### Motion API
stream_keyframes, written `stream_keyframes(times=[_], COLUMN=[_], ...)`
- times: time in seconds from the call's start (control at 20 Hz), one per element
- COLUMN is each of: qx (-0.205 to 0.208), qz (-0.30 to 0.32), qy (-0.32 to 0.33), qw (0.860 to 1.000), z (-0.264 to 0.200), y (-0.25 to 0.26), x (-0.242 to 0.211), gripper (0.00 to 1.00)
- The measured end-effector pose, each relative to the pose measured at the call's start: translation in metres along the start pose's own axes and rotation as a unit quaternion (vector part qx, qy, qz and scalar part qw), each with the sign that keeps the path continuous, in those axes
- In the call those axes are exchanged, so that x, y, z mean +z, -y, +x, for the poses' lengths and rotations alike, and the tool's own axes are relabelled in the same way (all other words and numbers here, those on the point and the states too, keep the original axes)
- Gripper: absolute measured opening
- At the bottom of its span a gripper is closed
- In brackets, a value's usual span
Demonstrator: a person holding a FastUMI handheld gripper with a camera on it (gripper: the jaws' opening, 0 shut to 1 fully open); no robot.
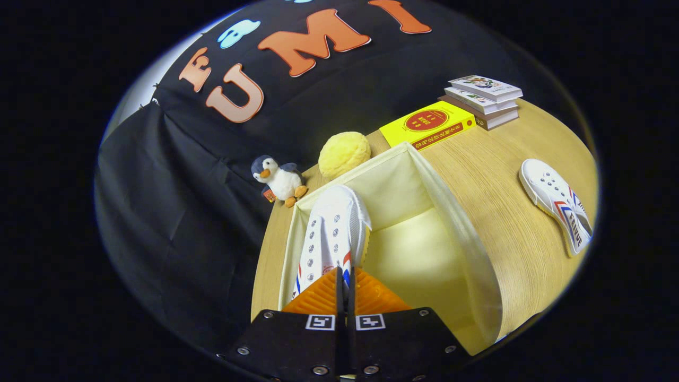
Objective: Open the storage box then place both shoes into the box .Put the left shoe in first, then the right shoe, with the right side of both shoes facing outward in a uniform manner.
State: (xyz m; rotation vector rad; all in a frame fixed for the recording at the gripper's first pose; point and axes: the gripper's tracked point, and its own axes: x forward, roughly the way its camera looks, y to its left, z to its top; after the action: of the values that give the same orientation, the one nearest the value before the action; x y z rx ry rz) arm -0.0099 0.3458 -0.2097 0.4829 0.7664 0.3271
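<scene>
Fingers [345, 281]: pressing together on heel end of white sneaker [331, 233], hanging it inside open storage box [467, 233].
Second sneaker [557, 204]: lying on bench [504, 175], well apart from box.

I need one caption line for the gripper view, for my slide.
Gripper shut on a white shoe over the open storage box; second shoe on table.

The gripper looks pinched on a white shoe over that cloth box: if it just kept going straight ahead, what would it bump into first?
The gripper is shut on the shoe; straight on, the toe would probably meet the box's far wall first, though depth is unclear.
</scene>
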Motion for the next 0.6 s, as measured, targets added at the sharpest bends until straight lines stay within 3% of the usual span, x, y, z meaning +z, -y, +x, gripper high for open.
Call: stream_keyframes(times=[0.15,0.25,0.3,0.35,0.4,0.5,0.6], qx=[-0.016,-0.012,-0.007,-0.006,-0.011,-0.017,-0.017], qz=[-0.014,-0.019,-0.023,-0.033,-0.043,-0.061,-0.071], qy=[-0.047,-0.044,-0.031,-0.026,-0.021,-0.004,0.012], qw=[0.999,0.999,0.999,0.999,0.999,0.998,0.997], z=[0.009,0.012,0.004,0.000,-0.004,-0.015,-0.029], y=[0.005,0.001,0.001,0.000,0.005,0.010,0.014], x=[-0.026,-0.023,-0.012,-0.003,0.003,0.020,0.036], gripper=[0.00,0.04,0.11,0.21,0.47,0.79,0.96])
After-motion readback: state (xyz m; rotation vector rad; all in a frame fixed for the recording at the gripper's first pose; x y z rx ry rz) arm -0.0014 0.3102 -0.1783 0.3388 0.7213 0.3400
